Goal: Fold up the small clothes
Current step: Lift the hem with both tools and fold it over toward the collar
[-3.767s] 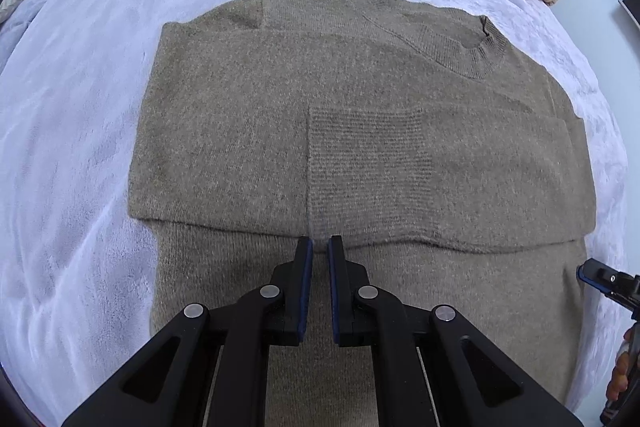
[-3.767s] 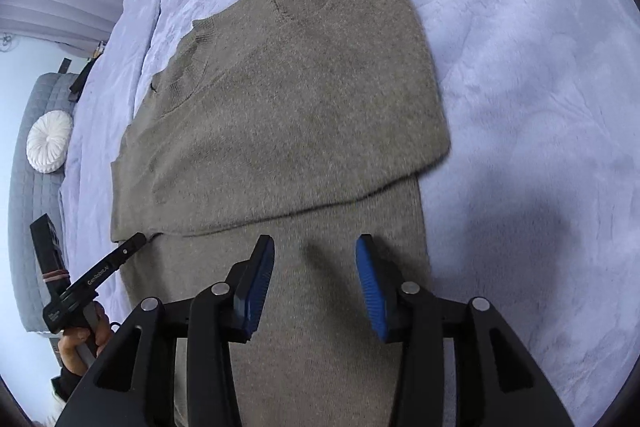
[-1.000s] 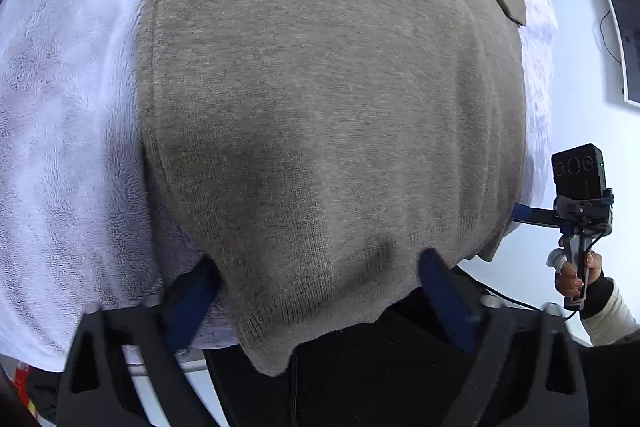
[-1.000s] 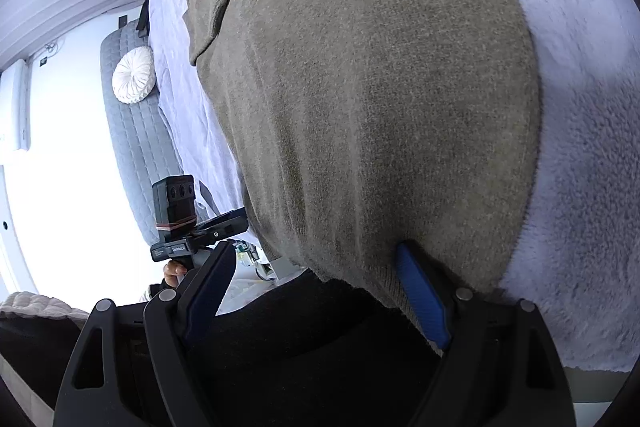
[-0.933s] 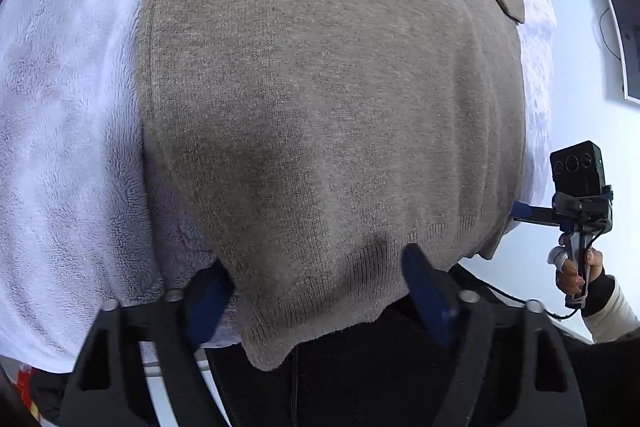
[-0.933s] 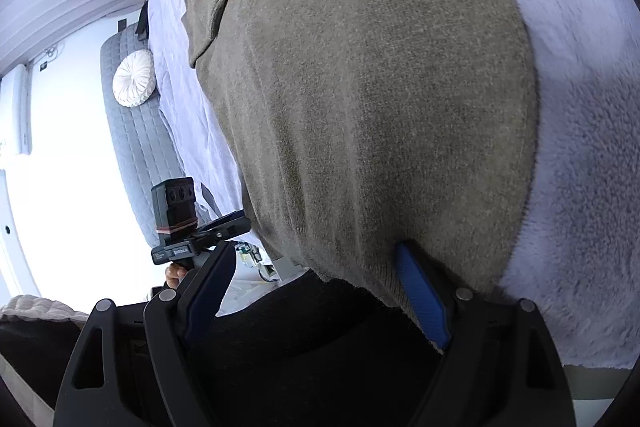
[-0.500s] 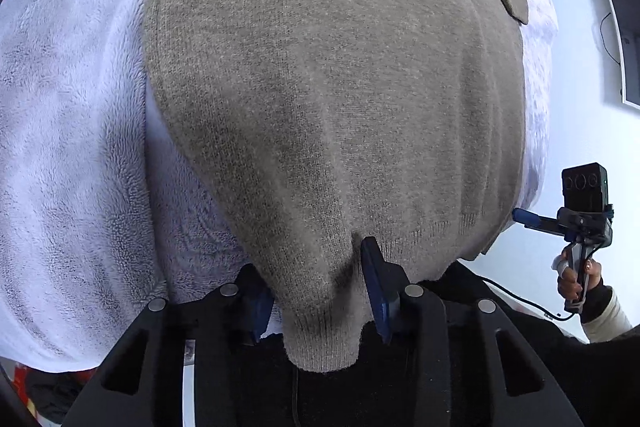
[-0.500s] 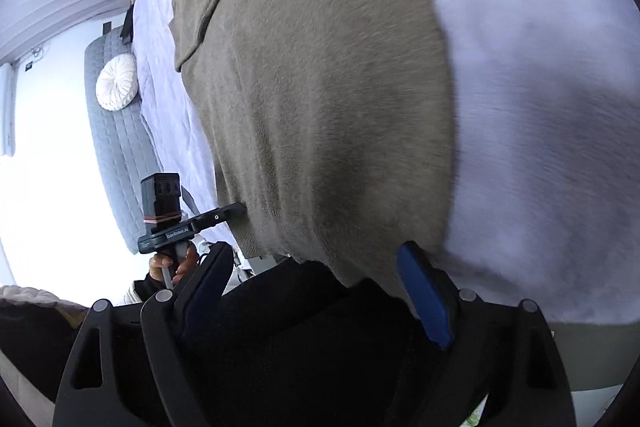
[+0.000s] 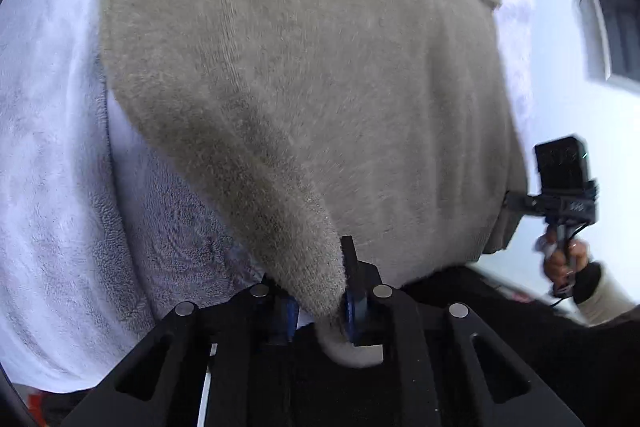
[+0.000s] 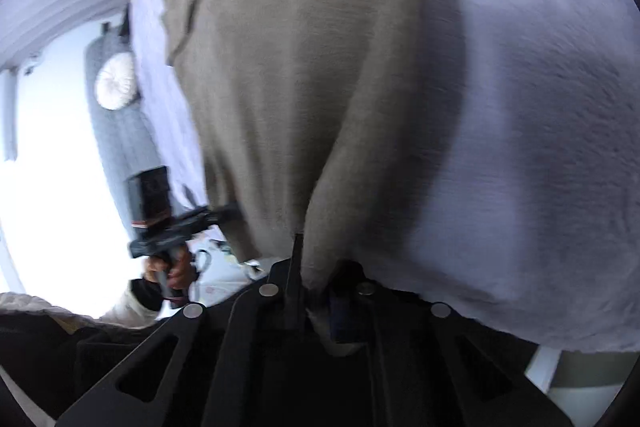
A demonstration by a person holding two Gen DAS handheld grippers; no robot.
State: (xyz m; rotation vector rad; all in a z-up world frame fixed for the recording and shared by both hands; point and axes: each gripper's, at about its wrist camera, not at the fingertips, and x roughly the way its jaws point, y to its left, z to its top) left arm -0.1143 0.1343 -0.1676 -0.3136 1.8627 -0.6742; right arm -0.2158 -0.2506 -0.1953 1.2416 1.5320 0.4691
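Sweater: your grey-brown sweater (image 9: pixel 312 75) lies on the pale fleece blanket (image 9: pixel 52 155), its near edge hanging towards you.
Left gripper (image 9: pixel 320 301): jaws closing on a bunched corner of that edge; knit sits between the pads.
Right gripper (image 10: pixel 316 297): clamped narrow on the other corner.
Risk: either pinch looks shallow, so the knit could slip out when you lift, leaving a crooked fold.
Hidden: both pictures are blurred; the collar is cut off, and grip depth is unclear.
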